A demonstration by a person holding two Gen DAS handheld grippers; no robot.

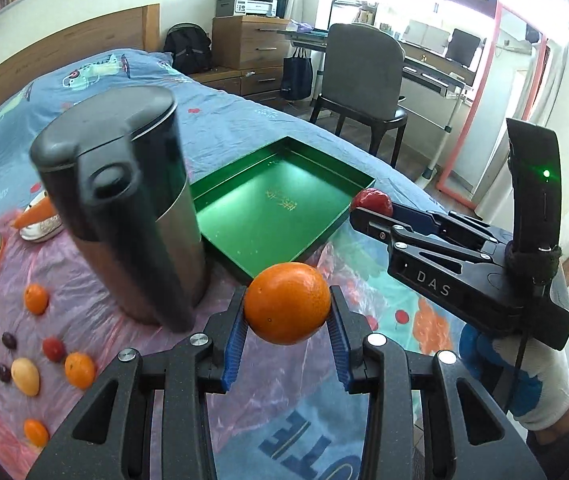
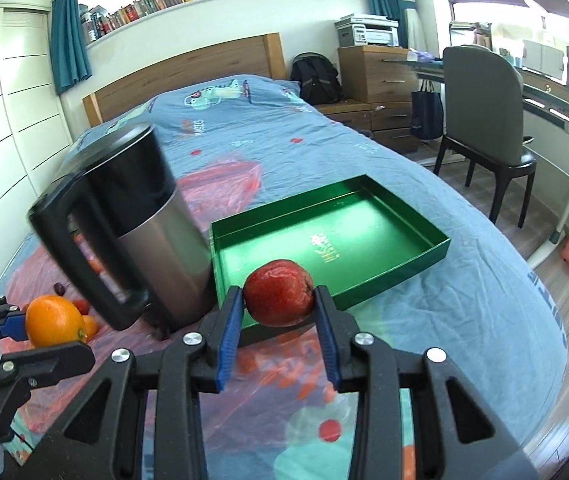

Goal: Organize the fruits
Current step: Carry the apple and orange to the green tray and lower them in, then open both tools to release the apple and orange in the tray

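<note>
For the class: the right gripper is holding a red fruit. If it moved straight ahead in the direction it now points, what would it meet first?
Most likely the green tray: the right gripper, shut on the red fruit, points at its near wall. Depth is unclear, so it might pass just over the rim.

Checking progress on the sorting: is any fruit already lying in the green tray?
No. The green tray shows only its bare floor with gold lettering, while the red fruit sits clamped in the right gripper.

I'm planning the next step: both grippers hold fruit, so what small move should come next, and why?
Probably carry the right gripper forward and release its red fruit in the green tray: the tray lies just ahead, holding nothing yet.
</note>
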